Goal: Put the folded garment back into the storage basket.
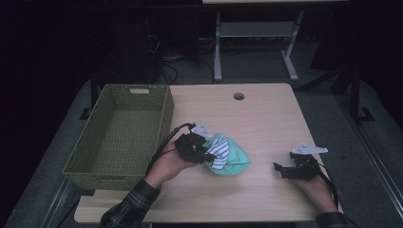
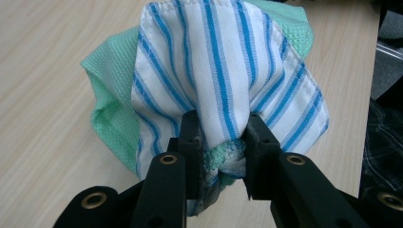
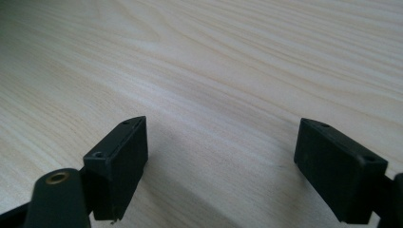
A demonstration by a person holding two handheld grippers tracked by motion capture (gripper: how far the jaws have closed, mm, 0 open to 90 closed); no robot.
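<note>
A bundle of two cloths, a blue-and-white striped cloth [image 2: 223, 71] over a mint green cloth [image 2: 111, 80], hangs from my left gripper [image 2: 222, 142], whose jaws are shut on a gathered fold of both. In the high view the left gripper [image 1: 205, 153] holds the cloth bundle [image 1: 228, 154] just above the middle of the wooden table [image 1: 266, 109]. My right gripper [image 3: 221, 161] stands open close over bare wood with nothing between its jaws; in the high view this right gripper [image 1: 280, 169] sits near the table's front right.
A green woven basket [image 1: 121, 133] with nothing visible inside stands on the table's left side, right beside my left hand. A round cable hole [image 1: 238, 96] is at the back of the tabletop. Dark floor and a desk frame [image 1: 256, 42] lie beyond.
</note>
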